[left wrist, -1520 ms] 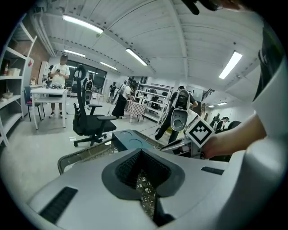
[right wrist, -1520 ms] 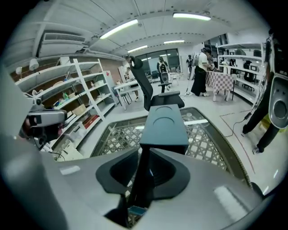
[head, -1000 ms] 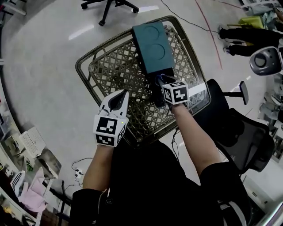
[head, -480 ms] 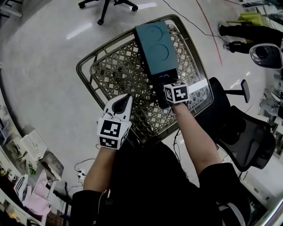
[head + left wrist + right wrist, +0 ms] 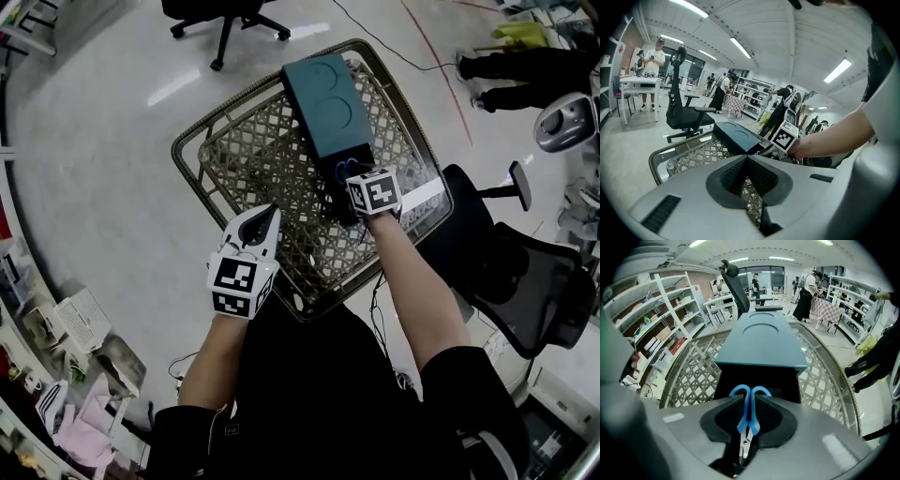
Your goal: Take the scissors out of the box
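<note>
Head view: the right forearm reached straight ahead and the right gripper (image 5: 356,178) tipped steeply down at the open near end of the teal box (image 5: 323,89). The blue loops of the scissors (image 5: 345,166) showed in that dark opening. The box lay on a wicker lattice table (image 5: 253,159). The left gripper (image 5: 265,214) hovered left of the box and nearer the person, over the table's near rim and pointing shallowly down. Each gripper's cube bore black-and-white square markers, and the box lid carried 2 pressed circles. Bare lattice lay open left of the box. A black office chair (image 5: 525,291) stood right of the box, off the table's edge.

Left gripper view: the left gripper (image 5: 747,161) had its pads pressed together at the tips with nothing between them. The box (image 5: 736,136) lay ahead on the table (image 5: 689,154), with the right gripper's marker cube (image 5: 783,136) at its right end.

Right gripper view: the right gripper (image 5: 749,416) was closing, its pads against the 2 blue handles of the scissors (image 5: 749,408). The loops pointed toward the box (image 5: 761,341), at its black mouth, and the steel blades pointed back toward the camera. Table lattice (image 5: 693,376) lay open on either side of the box.
</note>
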